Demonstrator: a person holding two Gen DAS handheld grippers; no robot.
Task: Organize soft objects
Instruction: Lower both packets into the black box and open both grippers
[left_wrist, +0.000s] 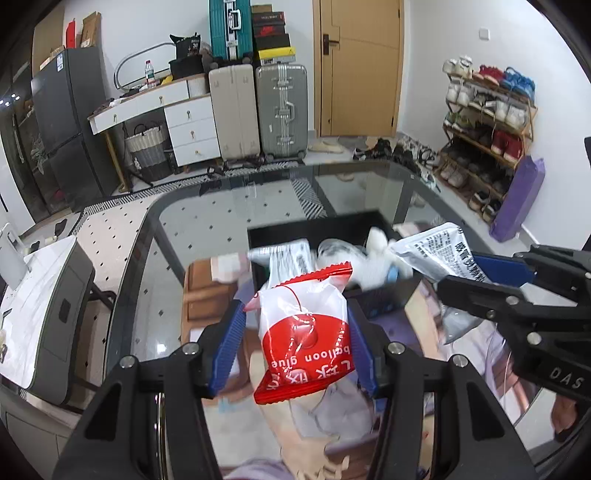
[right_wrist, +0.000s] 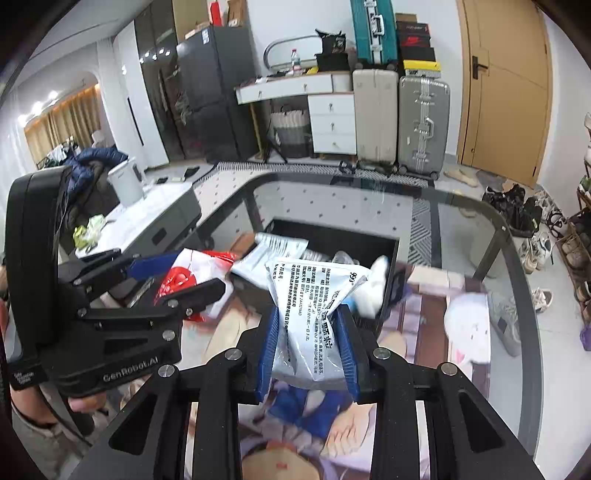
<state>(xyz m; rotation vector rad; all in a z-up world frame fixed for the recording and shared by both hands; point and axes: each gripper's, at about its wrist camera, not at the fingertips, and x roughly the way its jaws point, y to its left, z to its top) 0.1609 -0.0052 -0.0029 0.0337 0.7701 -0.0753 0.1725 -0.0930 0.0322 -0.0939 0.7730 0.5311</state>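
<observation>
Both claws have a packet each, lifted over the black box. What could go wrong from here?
1. The left claw pinches the red and white balloon glue packet by its sides only; the slick, puffy film could slip out.
2. The right claw grips the silver sachet near its lower half, so the top flops and may snag on the black box rim.
3. The two claws are close together; swinging either packet could knock the other.

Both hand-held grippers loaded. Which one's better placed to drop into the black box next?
Probably right. The right hand-held gripper holds its silver sachet just short of the black box, roughly centred on it. The left hand-held gripper with the red-and-white balloon glue packet sits off to the box's left side.
</observation>
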